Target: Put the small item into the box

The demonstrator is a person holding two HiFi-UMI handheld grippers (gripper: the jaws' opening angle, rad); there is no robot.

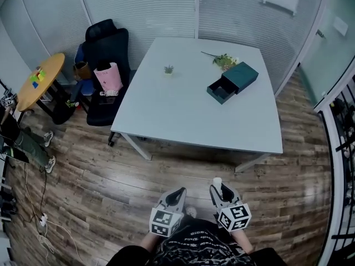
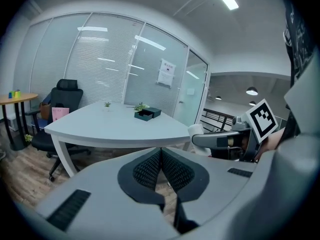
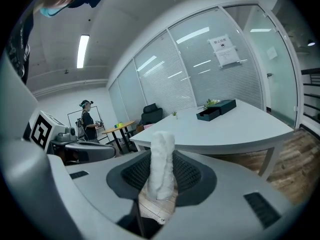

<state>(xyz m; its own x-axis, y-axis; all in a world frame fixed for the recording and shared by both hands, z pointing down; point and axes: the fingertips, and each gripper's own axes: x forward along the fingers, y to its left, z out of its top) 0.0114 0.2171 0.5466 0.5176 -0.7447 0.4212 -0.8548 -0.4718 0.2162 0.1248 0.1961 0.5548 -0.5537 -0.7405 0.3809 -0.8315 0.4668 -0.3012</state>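
Lighting even, cool, from ceiling strip lights (image 3: 83,50); reflections on glass partition (image 2: 150,43); faint sheen on wood floor (image 1: 308,190); heavy fisheye curvature, dark vignetted corners; focus sharp.

Wood-plank floor (image 1: 83,170), pale table (image 1: 188,121) centre stage, black office chair (image 1: 105,49) beside it (round wooden side table (image 1: 41,79) further left), frosted glass walls (image 1: 150,10) behind, ceiling strip light (image 3: 82,49) lit.

We find no legible text in any view. A white paper notice (image 3: 224,51) is fixed to the glass wall; its print is too small to read. The dark shirt (image 1: 197,248) bears a pale printed pattern, too blurred to read. One marker cube (image 1: 165,221) and the other (image 1: 233,217) show black-and-white square codes only, with no letters or numbers.
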